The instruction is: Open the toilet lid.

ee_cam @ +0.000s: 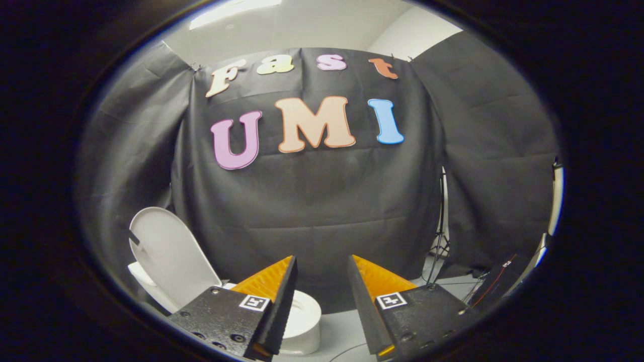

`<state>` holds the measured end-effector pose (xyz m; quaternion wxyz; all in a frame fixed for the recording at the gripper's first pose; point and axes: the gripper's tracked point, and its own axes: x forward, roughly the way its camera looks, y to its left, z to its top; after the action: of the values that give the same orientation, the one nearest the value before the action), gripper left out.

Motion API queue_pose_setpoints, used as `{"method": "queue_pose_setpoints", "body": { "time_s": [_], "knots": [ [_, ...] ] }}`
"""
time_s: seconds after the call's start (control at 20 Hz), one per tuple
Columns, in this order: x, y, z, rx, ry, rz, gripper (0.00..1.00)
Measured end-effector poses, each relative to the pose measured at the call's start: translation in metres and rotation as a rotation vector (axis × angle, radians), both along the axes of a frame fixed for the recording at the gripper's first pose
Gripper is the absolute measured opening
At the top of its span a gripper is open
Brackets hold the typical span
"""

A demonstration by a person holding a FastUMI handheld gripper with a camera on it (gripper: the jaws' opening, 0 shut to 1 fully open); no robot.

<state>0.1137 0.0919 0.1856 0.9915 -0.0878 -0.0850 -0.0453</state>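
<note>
Against the black cloth wall (pixel 312 201) stands a small white plastic toilet (pixel 302 322), the landmark for this report. Its white oval lid (pixel 168 251) is raised, standing near upright and leaning back behind the bowl. A short dark strip is fixed at the lid's far edge. The white seat ring lies flat on the bowl below the lid. The hand-held gripper (pixel 322 281) sits above and to the right of the toilet, apart from it. Its fingers are spread wide with nothing between them. One finger overlaps the bowl's near side. The lid lies beyond and to the outside of that finger. A thin black stand (pixel 440 226) rises well right of the toilet.
</note>
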Motion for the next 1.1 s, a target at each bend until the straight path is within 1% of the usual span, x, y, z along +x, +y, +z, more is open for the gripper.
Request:
{"method": "queue_pose_setpoints", "body": {
  "time_s": [0.1, 0.25, 0.35, 0.4, 0.55, 0.75, 1.1],
  "knots": [
    [-0.010, -0.011, -0.014, -0.002, 0.016, -0.018, 0.63],
    [-0.028, -0.035, -0.037, 0.071, 0.024, -0.082, 0.62],
    [-0.039, -0.043, -0.053, 0.117, 0.025, -0.096, 0.58],
    [-0.043, -0.048, -0.060, 0.128, 0.026, -0.100, 0.54],
    [-0.060, -0.063, -0.074, 0.162, 0.011, -0.130, 0.54],
    [-0.068, -0.070, -0.087, 0.193, 0.012, -0.129, 0.54],
    [-0.062, -0.072, -0.111, 0.213, 0.080, -0.111, 0.54]
  ]
}}
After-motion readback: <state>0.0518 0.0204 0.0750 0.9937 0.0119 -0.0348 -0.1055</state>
